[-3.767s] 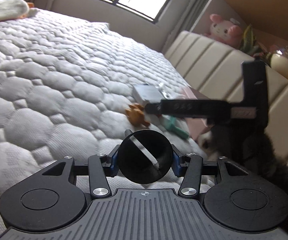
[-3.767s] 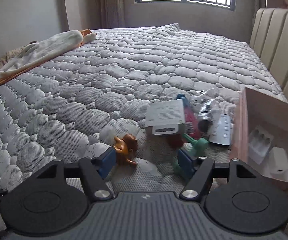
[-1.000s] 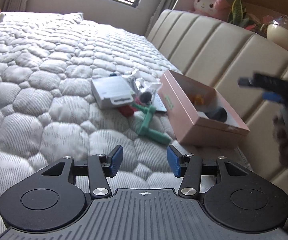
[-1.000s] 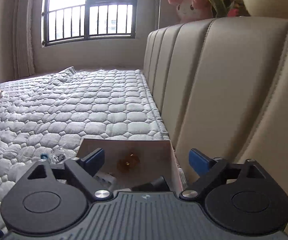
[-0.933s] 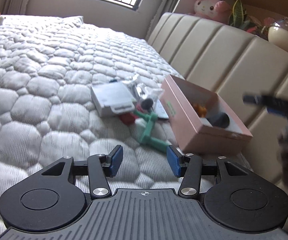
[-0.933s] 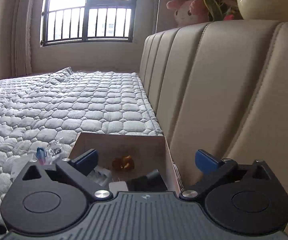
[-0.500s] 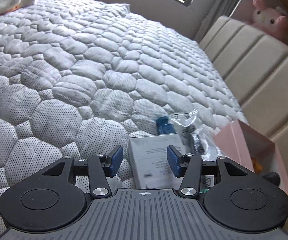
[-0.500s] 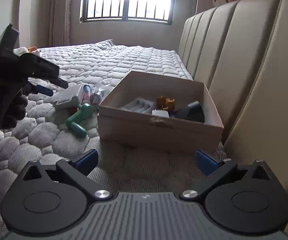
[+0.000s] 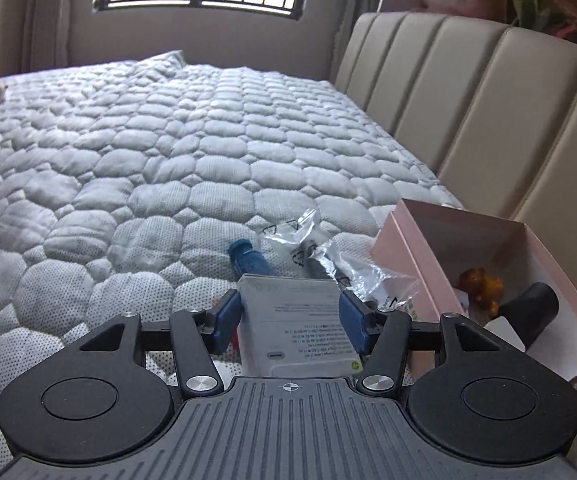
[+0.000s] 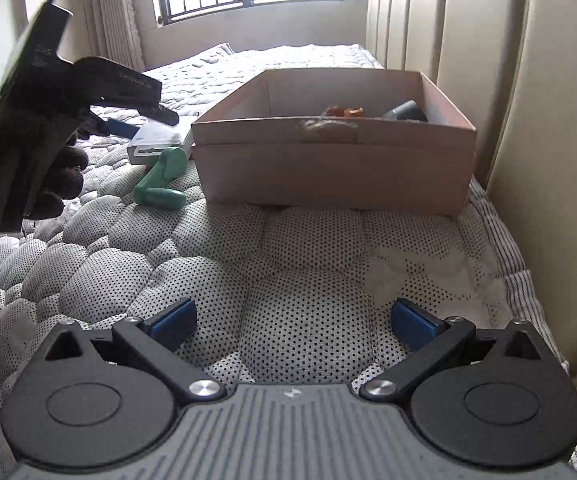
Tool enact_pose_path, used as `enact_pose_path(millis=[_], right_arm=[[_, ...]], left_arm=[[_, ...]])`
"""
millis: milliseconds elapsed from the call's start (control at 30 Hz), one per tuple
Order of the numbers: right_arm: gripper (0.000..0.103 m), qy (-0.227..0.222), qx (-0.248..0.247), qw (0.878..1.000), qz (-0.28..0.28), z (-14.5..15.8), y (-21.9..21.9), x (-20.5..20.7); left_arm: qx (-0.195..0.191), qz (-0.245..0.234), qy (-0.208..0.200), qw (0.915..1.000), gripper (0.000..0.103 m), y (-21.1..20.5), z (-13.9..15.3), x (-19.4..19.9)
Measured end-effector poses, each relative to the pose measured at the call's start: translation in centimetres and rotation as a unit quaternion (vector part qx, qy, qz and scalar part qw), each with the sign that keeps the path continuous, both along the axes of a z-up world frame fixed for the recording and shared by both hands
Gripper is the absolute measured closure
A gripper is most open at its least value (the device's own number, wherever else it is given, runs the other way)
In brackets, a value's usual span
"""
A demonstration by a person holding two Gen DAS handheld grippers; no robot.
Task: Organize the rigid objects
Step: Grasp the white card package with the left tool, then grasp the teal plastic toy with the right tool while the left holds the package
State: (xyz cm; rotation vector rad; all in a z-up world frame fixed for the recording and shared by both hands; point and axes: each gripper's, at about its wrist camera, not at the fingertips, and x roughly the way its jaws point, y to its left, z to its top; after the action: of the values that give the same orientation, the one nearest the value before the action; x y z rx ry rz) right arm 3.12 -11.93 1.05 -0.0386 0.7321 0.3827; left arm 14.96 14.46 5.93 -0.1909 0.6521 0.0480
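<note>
**Left gripper opens around the white box beside the pink carton**

Half a second ago the left gripper point(image 9: 290, 318) was above the white box point(image 9: 296, 328) with its blue pads narrower than the box. Now the pads stand wider, one on each side of the box, and the jaws are opening; I cannot see the pads pressing on it. The right gripper point(image 10: 291, 323) was higher and further from the pink carton point(image 10: 328, 168); now it is low over the quilted mattress point(image 10: 308, 240), near the carton's front wall.

On the mattress I count one white box, one blue tube point(image 9: 248, 260), one crumpled clear plastic bag point(image 9: 328, 256) and one green tool point(image 10: 160, 184). The tube and the bag lie just behind the white box; the green tool lies beside the carton's left corner. Inside the carton there is one orange toy point(image 9: 482, 284), one black cylinder point(image 9: 536, 312) and at least one white piece, partly hidden.

The right gripper's jaws stand wide apart with only mattress between them. A gloved hand point(image 10: 40, 168) holds the left gripper.
</note>
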Motion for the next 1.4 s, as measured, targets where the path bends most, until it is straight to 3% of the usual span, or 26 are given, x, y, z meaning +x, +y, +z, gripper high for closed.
enact_pose_path(millis=[167,400,567,633,800,900,1000,1167,1300,1400], right_arm=[[0.000,-0.001,-0.002,1.000,-0.001,-0.1,0.1,-0.1],[0.000,0.000,0.001,1.000,-0.001,-0.2,0.0,0.0],[0.000,0.001,0.003,1.000,-0.001,-0.2,0.0,0.1],[0.000,0.001,0.003,1.000,-0.001,-0.2,0.0,0.1],[0.000,0.000,0.001,1.000,0.000,-0.3,0.1,0.1],[0.000,0.000,0.001,1.000,0.000,-0.3,0.1,0.1],[0.000,0.000,-0.004,1.000,0.001,-0.3,0.3,0.0],[0.000,0.001,-0.017,1.000,0.003,0.0,0.7,0.2],[0.000,-0.020,-0.026,0.999,0.028,1.2,1.9,-0.5],[0.000,-0.030,-0.023,0.998,0.047,2.1,3.8,-0.7]], left_arm=[[0.067,-0.015,0.015,0.9975,0.044,-2.2,-0.2,0.3],[0.066,-0.027,0.030,0.9970,0.041,-2.3,-1.4,0.7],[0.064,-0.036,0.046,0.9963,0.022,-2.9,-1.9,1.6],[0.058,-0.034,0.065,0.9956,0.020,-3.0,-2.7,2.5],[0.056,-0.019,0.047,0.9971,0.021,-2.8,-3.0,3.0],[0.071,-0.035,0.041,0.9960,0.024,-3.0,-3.0,2.5],[0.063,-0.052,0.038,0.9959,0.028,-2.4,-2.8,0.8],[-0.007,-0.041,0.029,0.9987,0.028,0.6,-1.9,-4.5],[-0.025,-0.028,0.008,0.9993,0.028,2.3,-0.8,-9.3],[-0.038,-0.021,0.015,0.9990,0.028,3.2,-0.7,-12.1]])
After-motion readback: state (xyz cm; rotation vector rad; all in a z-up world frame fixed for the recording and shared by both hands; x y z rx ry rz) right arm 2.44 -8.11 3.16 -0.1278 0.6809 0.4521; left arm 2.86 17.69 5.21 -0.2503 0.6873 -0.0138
